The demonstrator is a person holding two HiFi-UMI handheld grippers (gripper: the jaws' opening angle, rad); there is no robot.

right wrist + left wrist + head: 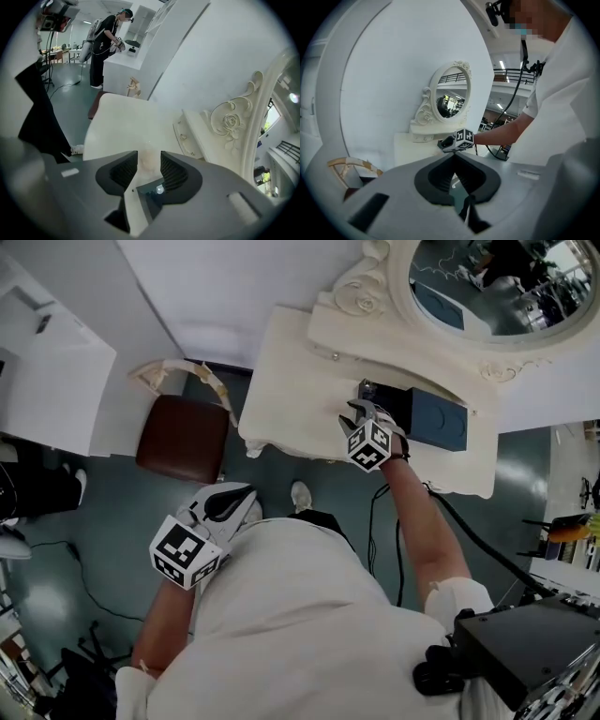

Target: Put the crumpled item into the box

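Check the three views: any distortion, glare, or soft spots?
Head view: even light, sharp; mirror shows bright reflections. Left gripper view: heavy fisheye, black corners, bowed wall. Right gripper view: same fisheye, mirror frame curved; pale patch between the fingers is soft.

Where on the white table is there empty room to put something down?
The table top is bare on its left half, between its left edge, the mirror base and the right gripper. The right side is crowded: the dark box sits there, with the gripper at its end.
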